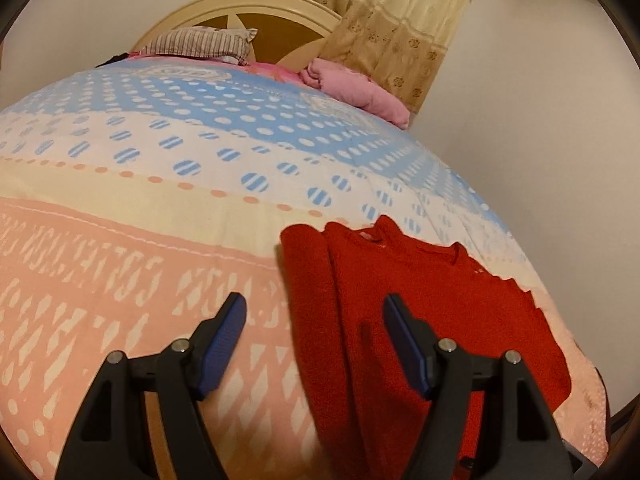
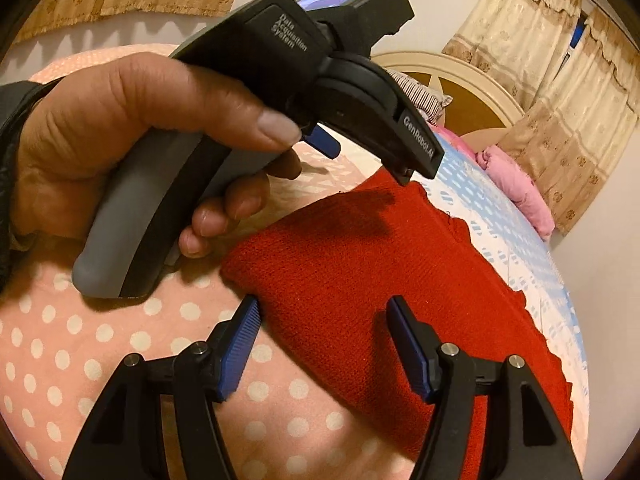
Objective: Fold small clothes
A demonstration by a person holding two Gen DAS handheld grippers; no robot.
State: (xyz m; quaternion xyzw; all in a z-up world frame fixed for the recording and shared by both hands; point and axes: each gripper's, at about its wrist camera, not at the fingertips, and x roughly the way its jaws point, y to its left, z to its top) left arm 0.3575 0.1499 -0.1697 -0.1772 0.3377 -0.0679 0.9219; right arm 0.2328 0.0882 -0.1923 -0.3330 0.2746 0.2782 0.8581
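I see a red knitted garment lying flat on a bed quilt patterned in pink, cream and blue with dots. Its long axis runs from the bed's near edge toward the cream curved wooden headboard, neckline end pointing that way.

My left gripper hovers above the garment's left edge, blue-padded jaws spread wide, holding nothing. In the right wrist view, the hand wraps its grey handle, thumb on top, and the black body reads "Data Acquisition System" and "GenRobot.AI".

My right gripper is likewise spread wide and empty, straddling the garment's near left corner. A pink bundled blanket lies beside the headboard.
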